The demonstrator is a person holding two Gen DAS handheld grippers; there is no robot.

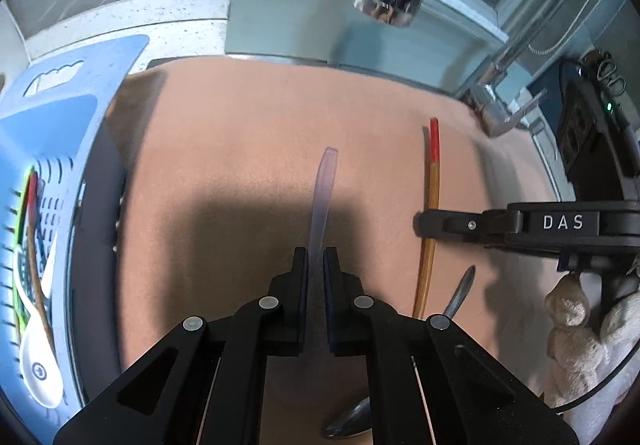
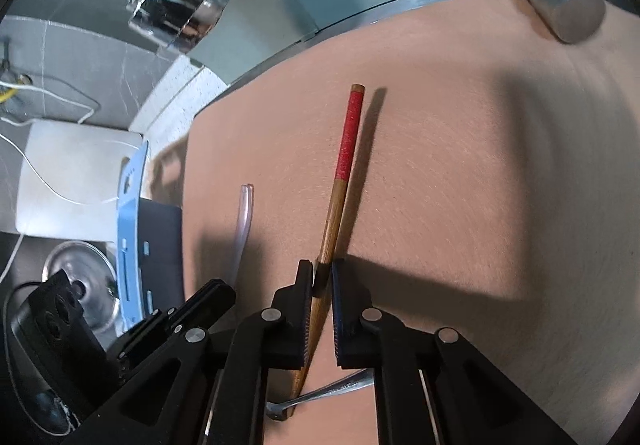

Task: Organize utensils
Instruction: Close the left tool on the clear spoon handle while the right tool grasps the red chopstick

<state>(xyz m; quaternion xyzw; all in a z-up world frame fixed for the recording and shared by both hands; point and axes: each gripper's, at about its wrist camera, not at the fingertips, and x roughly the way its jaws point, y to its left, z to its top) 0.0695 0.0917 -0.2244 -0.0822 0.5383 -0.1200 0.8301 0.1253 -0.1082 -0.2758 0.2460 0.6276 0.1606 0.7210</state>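
A peach mat (image 1: 248,149) covers the counter. Left of the mat stands a blue utensil basket (image 1: 60,149). On the mat, the left hand-held gripper (image 1: 316,261) pinches a clear handle (image 1: 325,189); the right hand-held gripper (image 2: 322,277) clamps a red-tipped wooden chopstick (image 2: 344,173), beside a metal spoon (image 1: 460,295).

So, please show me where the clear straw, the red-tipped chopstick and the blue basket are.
clear straw (image 1: 325,185): left wrist view, middle of its tube.
red-tipped chopstick (image 2: 351,133): right wrist view, red wrapped part.
blue basket (image 1: 86,57): left wrist view, upper rim.
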